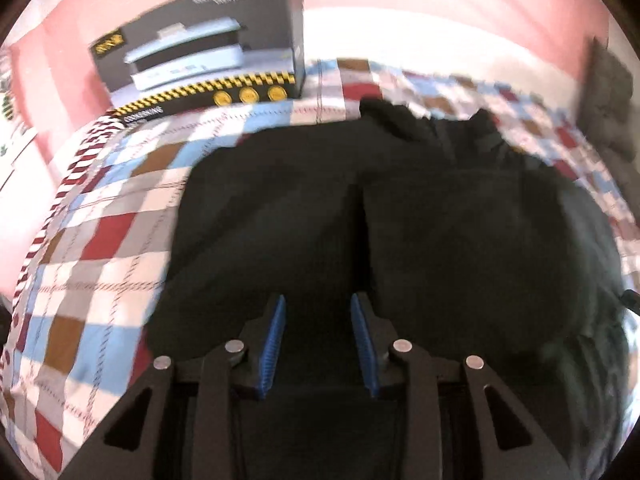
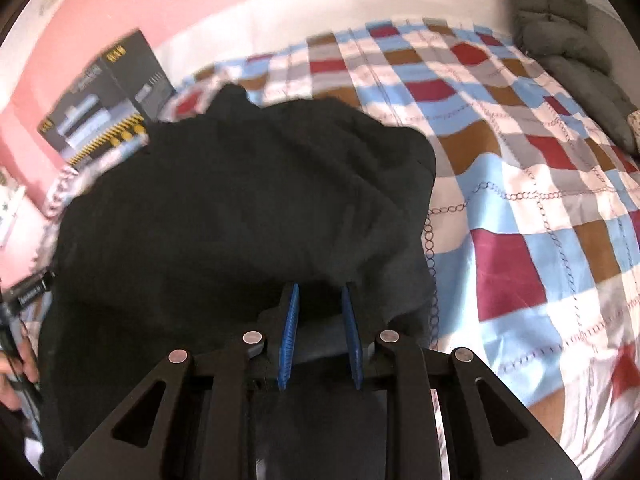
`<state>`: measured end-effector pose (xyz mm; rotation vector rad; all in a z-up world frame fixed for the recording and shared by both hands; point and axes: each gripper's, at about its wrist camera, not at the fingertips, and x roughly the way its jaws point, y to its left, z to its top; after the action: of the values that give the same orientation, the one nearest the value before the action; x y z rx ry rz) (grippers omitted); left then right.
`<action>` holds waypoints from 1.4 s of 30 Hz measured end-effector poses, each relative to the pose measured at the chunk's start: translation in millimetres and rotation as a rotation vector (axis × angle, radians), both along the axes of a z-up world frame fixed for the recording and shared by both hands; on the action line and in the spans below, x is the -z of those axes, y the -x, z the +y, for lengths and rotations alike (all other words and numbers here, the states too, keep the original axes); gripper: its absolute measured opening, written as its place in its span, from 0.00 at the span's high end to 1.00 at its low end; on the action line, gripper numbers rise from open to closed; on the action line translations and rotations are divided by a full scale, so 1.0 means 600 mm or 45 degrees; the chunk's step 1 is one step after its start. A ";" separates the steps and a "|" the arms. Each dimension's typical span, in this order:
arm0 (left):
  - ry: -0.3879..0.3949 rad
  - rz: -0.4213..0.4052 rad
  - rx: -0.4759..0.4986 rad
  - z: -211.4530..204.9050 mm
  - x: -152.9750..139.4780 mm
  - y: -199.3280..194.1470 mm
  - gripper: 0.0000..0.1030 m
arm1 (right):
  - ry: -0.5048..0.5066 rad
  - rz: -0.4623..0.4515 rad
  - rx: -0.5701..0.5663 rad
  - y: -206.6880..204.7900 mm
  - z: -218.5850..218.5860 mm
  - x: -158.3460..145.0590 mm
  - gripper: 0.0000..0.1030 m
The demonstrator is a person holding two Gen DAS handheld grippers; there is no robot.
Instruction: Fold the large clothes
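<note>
Your left gripper (image 1: pixel 318 308) hangs over the large black fabric garment (image 1: pixel 400 216), its blue ribbed pads spread apart with nothing between them. The garment lies on the checked red, blue, brown and white bedspread (image 1: pixel 100 240), stretching ahead and right of that gripper. Your right gripper (image 2: pixel 319 298) has its pads parted too; dark cloth lies between them, though you cannot tell whether they touch it. A dark printed cardboard box (image 1: pixel 208 48) stands beyond.
</note>
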<state>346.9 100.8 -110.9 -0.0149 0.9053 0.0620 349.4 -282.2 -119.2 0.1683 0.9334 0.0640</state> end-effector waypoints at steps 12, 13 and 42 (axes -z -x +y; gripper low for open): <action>0.055 -0.095 0.088 -0.014 -0.086 0.252 0.65 | -0.049 -0.095 -0.024 0.237 0.052 -0.077 0.65; 0.068 -0.097 0.096 -0.014 -0.091 0.269 0.65 | -0.056 -0.101 -0.024 0.258 0.056 -0.082 0.65; 0.157 -0.066 0.090 -0.009 -0.097 0.517 0.65 | -0.022 -0.103 -0.117 0.488 0.111 -0.075 0.48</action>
<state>36.9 95.2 -53.0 -0.0987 0.8564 -0.0598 56.5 -215.6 -74.1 0.1382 0.8595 0.1626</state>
